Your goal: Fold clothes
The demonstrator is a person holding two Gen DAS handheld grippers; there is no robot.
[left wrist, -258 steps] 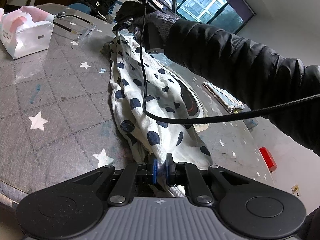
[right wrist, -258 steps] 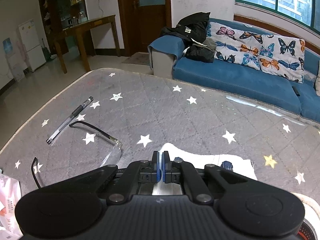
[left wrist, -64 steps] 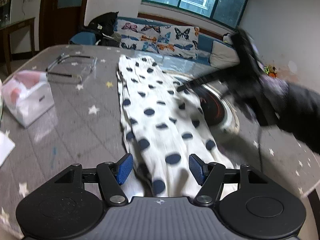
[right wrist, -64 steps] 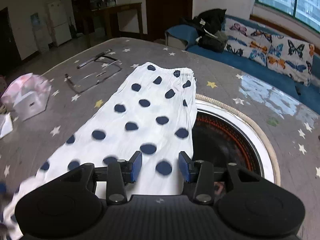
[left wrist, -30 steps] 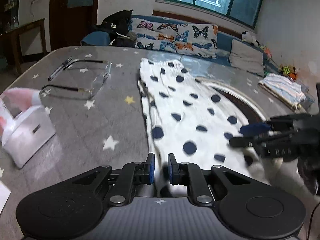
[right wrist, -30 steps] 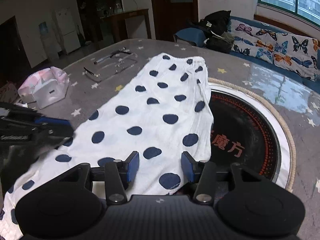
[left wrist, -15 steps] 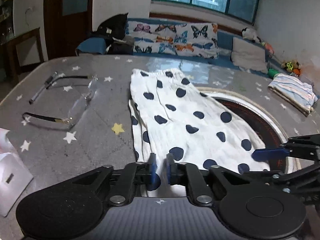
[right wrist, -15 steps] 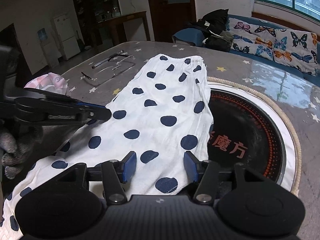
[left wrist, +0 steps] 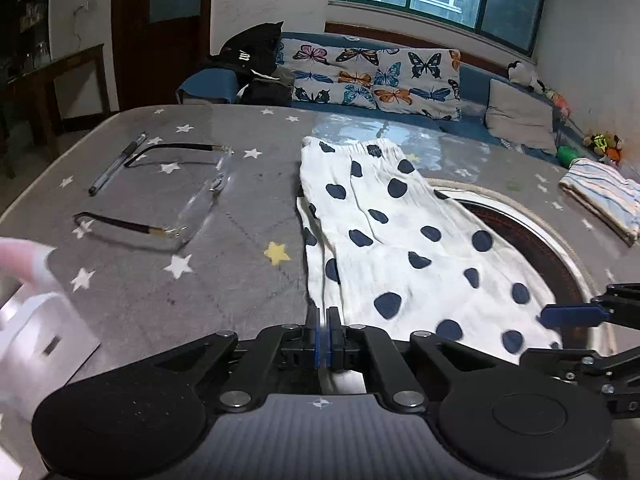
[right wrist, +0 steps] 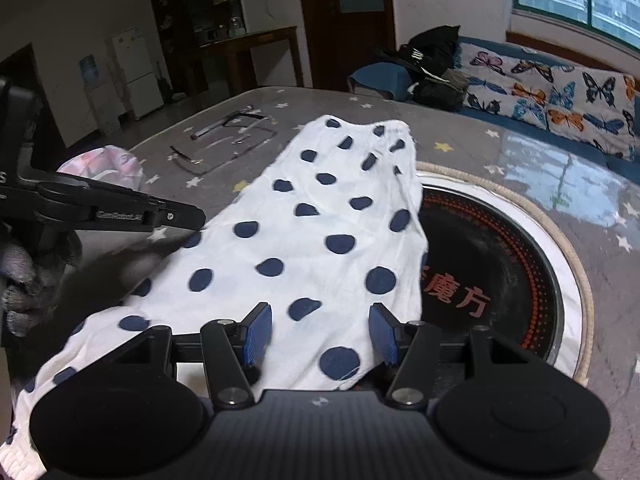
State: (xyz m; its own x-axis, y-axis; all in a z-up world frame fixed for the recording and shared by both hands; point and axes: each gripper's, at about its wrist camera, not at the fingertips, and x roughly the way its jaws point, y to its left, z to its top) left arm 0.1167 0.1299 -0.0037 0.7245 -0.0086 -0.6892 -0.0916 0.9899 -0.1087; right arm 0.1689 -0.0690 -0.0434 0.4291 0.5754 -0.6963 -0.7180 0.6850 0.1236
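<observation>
A white garment with dark blue dots [left wrist: 404,248] lies flat and lengthwise on the grey star-print table [left wrist: 224,284], its far end near the sofa side. My left gripper [left wrist: 323,336] is shut on the garment's left edge near its near end. From the right wrist view, the left gripper [right wrist: 198,219] meets that edge of the garment [right wrist: 312,240], and the cloth rises slightly there. My right gripper [right wrist: 320,334] is open, its blue pads [right wrist: 258,334] on either side of the garment's near right part. Its blue-tipped fingers [left wrist: 572,315] enter the left wrist view from the right.
Clear-lens glasses [left wrist: 172,200] and a pen [left wrist: 116,164] lie left of the garment. A white and pink packet [left wrist: 28,320] sits at the near left. A round black cooktop [right wrist: 492,264] is set into the table under the garment's right side. A folded striped cloth [left wrist: 604,196] lies far right. A sofa [left wrist: 400,80] stands behind.
My left gripper went from open to shut on the garment's left edge, further along the cloth. The right gripper stayed open, now low over the garment's near right part.
</observation>
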